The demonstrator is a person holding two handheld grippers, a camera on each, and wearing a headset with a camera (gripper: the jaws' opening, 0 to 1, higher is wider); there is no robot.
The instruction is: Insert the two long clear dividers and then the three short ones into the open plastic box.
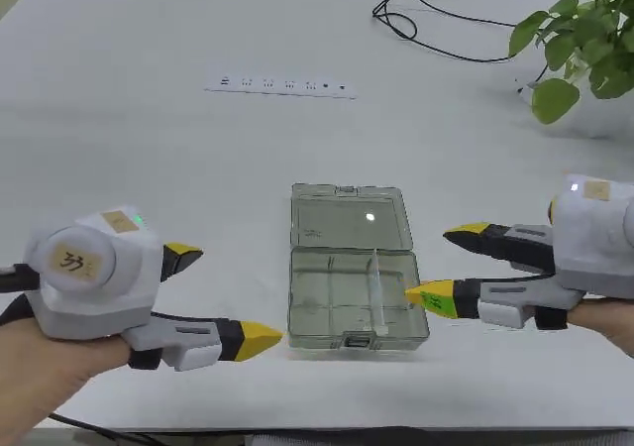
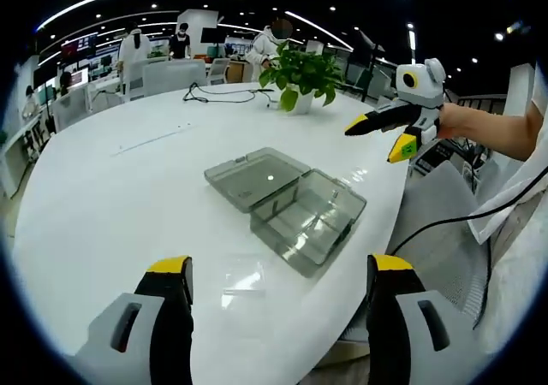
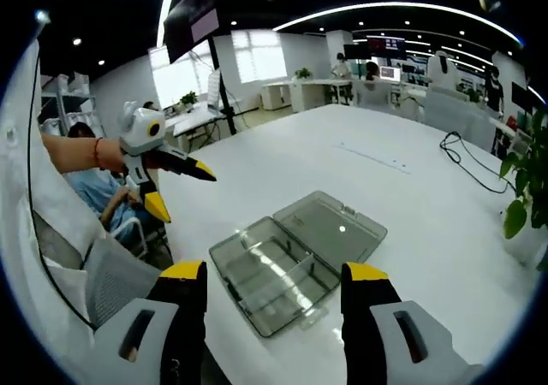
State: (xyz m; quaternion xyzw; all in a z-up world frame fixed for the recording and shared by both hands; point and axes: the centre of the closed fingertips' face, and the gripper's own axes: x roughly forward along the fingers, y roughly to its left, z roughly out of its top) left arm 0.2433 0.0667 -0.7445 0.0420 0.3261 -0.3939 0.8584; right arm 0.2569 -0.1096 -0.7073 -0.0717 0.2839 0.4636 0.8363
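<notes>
Dividers are hard to make out against the smoke-tinted clear plastic box (image 1: 349,230). The head view shows one long clear strip (image 1: 376,289) standing in its base, right of middle; any others cannot be confirmed. The left gripper view shows a small flat clear piece (image 2: 242,277) on the white counter (image 1: 149,149), between the jaws of the left tool (image 1: 230,295) and short of the box. The box lies open, lid flat, between the two tools. The left tool and the right tool (image 1: 438,266) both stand with jaws apart, gripping nothing.

A see-through, smoky grey box (image 1: 352,268) is sitting on a plain white surface (image 1: 149,149). The left gripper (image 1: 230,295) and right gripper (image 1: 434,265) are showing white bodies and black jaws with yellow tips. A green plant (image 1: 580,40) and a black cable (image 1: 436,25) are lying far right.
</notes>
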